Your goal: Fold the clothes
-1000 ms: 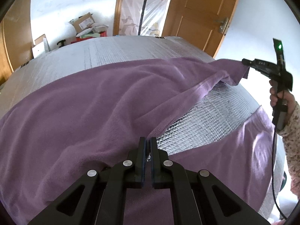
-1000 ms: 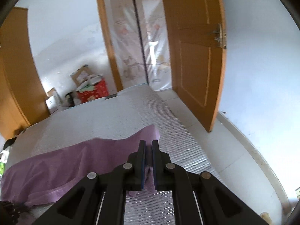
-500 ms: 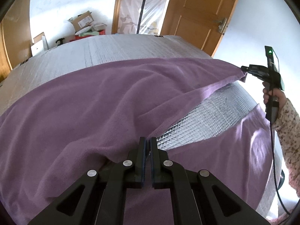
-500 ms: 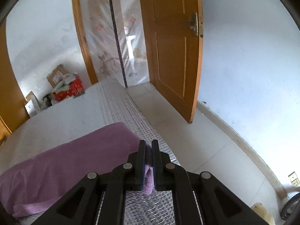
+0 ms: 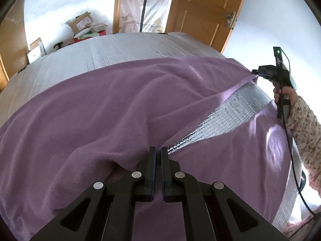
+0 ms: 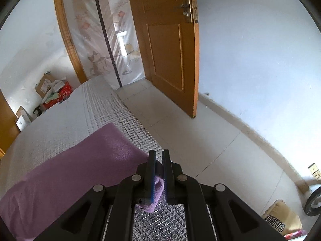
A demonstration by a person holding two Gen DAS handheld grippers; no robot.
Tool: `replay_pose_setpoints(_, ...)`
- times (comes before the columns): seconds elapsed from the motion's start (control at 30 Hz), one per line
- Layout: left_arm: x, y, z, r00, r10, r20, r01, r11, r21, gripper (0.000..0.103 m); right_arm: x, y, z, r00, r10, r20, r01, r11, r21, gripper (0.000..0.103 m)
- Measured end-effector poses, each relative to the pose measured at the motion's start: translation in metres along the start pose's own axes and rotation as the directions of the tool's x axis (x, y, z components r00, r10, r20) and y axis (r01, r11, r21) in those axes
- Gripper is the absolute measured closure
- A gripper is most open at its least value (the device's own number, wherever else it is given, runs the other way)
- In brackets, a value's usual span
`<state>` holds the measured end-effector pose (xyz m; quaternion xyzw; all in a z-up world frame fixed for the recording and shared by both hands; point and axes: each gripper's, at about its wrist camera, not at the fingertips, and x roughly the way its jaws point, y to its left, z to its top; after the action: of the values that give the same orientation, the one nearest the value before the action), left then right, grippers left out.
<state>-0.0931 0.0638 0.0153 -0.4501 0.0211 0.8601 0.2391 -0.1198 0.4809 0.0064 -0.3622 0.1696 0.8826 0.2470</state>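
Observation:
A large purple cloth (image 5: 100, 116) lies over a silver quilted mat (image 5: 236, 116), with its near part folded back over the rest. My left gripper (image 5: 158, 150) is shut on the cloth's folded edge at the bottom middle. At the right edge, a hand (image 5: 284, 94) holds my right gripper (image 5: 254, 71), shut on the far corner of the same fold, just above the mat's edge. In the right wrist view, a bunch of the purple cloth (image 6: 80, 170) sits pinched between the right gripper's (image 6: 158, 154) pads and hangs out below them.
An open wooden door (image 6: 166, 40) and a plastic-curtained doorway (image 6: 104, 40) stand beyond the mat. Cardboard boxes (image 5: 84, 24) are piled by the far wall. Tiled floor (image 6: 210, 140) runs along the mat's right side. A floral sleeve (image 5: 307, 132) and a black cable (image 5: 295, 170) hang at the right.
The right gripper has sunk and drawn the cloth's corner down toward the mat's right edge, so the fold lies flatter. The left gripper has kept its place and grip.

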Motion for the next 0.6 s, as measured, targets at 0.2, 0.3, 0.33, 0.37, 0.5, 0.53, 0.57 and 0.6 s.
replay_pose_setpoints(0.2, 0.000, 0.002, 0.001, 1.000, -0.018, -0.005, 0.018, 1.000, 0.000, 0.099, -0.012, 0.000, 0.001, 0.997, -0.066, 0.036, 0.066, 0.998, 0.009, 0.096)
replay_pose_setpoints(0.3, -0.004, 0.005, 0.002, 0.999, -0.038, 0.007, 0.039, 0.999, -0.014, 0.099, -0.020, -0.002, 0.003, 0.998, -0.023, 0.054, 0.022, 1.000, 0.014, 0.096)
replay_pose_setpoints(0.33, -0.007, 0.007, 0.003, 0.999, -0.049, 0.014, 0.049, 0.999, -0.023, 0.099, -0.019, -0.007, 0.005, 0.999, 0.015, 0.042, -0.017, 0.999, 0.044, 0.096)
replay_pose_setpoints(0.37, -0.009, 0.008, 0.004, 0.998, -0.057, 0.022, 0.057, 0.998, -0.032, 0.099, -0.018, -0.012, 0.006, 0.998, 0.053, 0.030, -0.055, 0.996, 0.074, 0.096)
replay_pose_setpoints(0.5, -0.017, 0.010, 0.007, 0.996, -0.072, 0.048, 0.074, 0.996, -0.052, 0.099, -0.008, -0.016, 0.007, 0.995, 0.102, -0.019, -0.100, 0.992, 0.081, 0.093)
replay_pose_setpoints(0.53, -0.018, 0.010, 0.007, 0.996, -0.072, 0.052, 0.074, 0.996, -0.056, 0.099, -0.008, -0.018, 0.006, 0.994, 0.110, -0.021, -0.108, 0.990, 0.088, 0.092)
replay_pose_setpoints(0.57, -0.019, 0.010, 0.008, 0.996, -0.072, 0.057, 0.075, 0.995, -0.064, 0.099, -0.007, -0.019, 0.004, 0.993, 0.120, -0.023, -0.117, 0.989, 0.096, 0.087)
replay_pose_setpoints(0.6, -0.020, 0.009, 0.009, 0.995, -0.074, 0.061, 0.078, 0.995, -0.068, 0.099, -0.006, -0.024, 0.003, 0.989, 0.147, -0.024, -0.143, 0.982, 0.124, 0.083)
